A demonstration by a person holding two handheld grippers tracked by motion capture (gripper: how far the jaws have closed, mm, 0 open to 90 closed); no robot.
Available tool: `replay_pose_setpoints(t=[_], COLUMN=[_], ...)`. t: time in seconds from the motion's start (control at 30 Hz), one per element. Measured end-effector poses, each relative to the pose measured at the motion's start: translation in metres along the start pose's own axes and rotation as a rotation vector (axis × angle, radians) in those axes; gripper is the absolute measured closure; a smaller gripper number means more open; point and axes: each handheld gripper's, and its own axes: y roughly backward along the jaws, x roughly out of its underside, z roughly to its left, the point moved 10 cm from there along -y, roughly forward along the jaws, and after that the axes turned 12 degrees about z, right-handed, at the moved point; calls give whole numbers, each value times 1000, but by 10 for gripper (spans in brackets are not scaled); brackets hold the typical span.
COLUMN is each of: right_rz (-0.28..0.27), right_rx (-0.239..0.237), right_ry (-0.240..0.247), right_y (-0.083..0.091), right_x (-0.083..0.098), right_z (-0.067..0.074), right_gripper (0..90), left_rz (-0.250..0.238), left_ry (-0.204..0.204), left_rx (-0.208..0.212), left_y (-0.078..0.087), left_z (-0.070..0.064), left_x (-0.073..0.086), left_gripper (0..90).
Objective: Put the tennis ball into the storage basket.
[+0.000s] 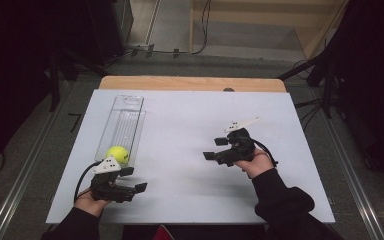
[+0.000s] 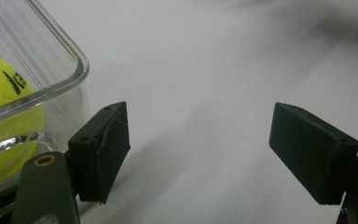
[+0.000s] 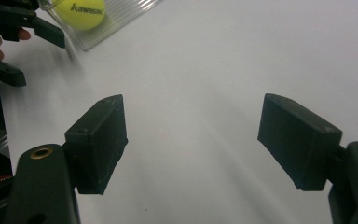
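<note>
The tennis ball (image 1: 117, 154) in the near end of the clear tray (image 1: 130, 102) looks light, fuzzy and springy, so I'd pinch across its middle; my left gripper (image 1: 134, 179) beside the tray and right gripper (image 1: 215, 148) both have their fingers apart, empty.

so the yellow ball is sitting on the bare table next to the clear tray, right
Not quite. The ball sits inside the clear tray, at its near end, not on the bare table. The high view shows it within the tray walls, just ahead of the left gripper.

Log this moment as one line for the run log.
left gripper: open, empty, beside clear tray | right gripper: open, empty, over white table | tennis ball: in tray, near end
</note>
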Motion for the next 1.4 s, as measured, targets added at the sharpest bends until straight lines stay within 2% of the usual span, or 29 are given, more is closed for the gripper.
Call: replay_pose_setpoints(t=[0.77, 1.4], right_rz=[-6, 31], right_rx=[58, 65], right_ry=[-74, -118], right_y=[19, 16], right_x=[47, 84], right_z=[-21, -28], right_gripper=[217, 216], left_rz=[1, 1], left_ry=[7, 7], left_rx=[-1, -2], left_y=[-2, -1], left_z=[0, 0], left_x=[0, 0], left_gripper=[208, 208])
